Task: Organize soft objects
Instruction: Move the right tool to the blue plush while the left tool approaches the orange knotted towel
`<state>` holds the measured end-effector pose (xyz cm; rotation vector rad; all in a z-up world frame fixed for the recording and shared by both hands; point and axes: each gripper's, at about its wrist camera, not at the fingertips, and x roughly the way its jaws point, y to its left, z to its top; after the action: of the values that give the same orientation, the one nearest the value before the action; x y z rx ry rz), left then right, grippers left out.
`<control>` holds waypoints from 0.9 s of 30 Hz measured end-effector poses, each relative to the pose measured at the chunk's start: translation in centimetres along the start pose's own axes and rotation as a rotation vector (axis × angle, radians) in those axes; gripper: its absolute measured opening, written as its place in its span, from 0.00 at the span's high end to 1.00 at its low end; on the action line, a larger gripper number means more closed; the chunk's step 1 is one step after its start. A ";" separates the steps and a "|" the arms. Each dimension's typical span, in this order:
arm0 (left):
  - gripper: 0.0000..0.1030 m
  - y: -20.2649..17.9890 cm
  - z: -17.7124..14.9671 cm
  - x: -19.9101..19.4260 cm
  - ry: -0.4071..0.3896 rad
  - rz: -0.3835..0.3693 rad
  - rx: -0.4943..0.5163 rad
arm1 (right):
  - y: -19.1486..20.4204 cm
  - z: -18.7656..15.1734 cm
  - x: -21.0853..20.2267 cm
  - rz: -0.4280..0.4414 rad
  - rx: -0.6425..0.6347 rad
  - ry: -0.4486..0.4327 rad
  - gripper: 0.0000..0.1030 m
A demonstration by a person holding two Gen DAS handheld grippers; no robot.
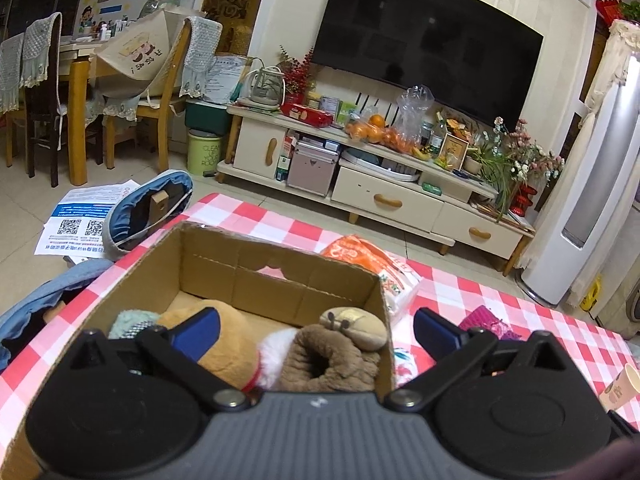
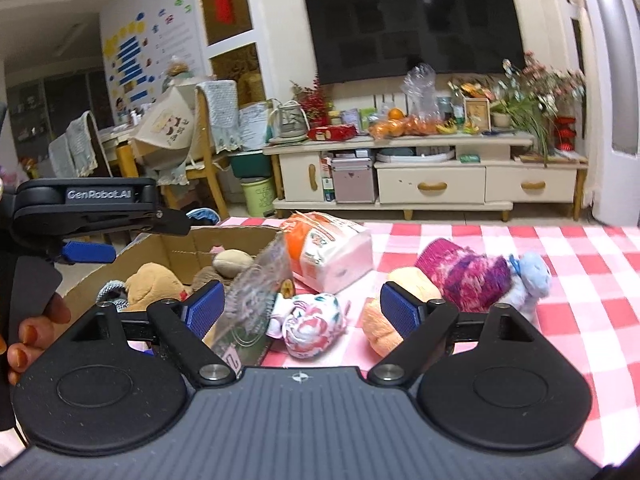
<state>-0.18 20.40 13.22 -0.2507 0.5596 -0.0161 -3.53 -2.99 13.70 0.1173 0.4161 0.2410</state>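
An open cardboard box (image 1: 280, 276) stands on the red-checked table (image 1: 520, 320). Inside it lie a tan plush (image 1: 236, 344), a brown snail plush (image 1: 336, 356) and a teal soft item (image 1: 132, 320). My left gripper (image 1: 316, 322) hangs open over the box, with nothing between its pads. My right gripper (image 2: 300, 296) is open just right of the box (image 2: 172, 248). A floral cloth roll (image 2: 312, 320) and a clear patterned wrapper (image 2: 252, 300) lie ahead of its jaws. An orange plush (image 2: 380, 320), a magenta knit hat (image 2: 468, 276) and a pale blue plush (image 2: 528, 276) lie to the right.
An orange-and-white tissue pack (image 2: 332, 252) lies behind the cloth roll. A paper cup (image 1: 624, 388) stands at the table's right edge. A hand (image 2: 36, 332) holds the left gripper at the left of the right wrist view. Chairs, floor papers and a TV cabinet lie beyond.
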 end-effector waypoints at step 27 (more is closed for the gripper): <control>0.01 -6.0 -2.1 0.8 0.031 -0.025 0.134 | -1.3 -1.5 -0.5 -0.091 0.084 -0.019 0.00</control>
<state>-0.28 13.98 12.51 -0.1267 0.5839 -0.0818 -4.30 -4.26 12.27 0.1825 0.4118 0.1323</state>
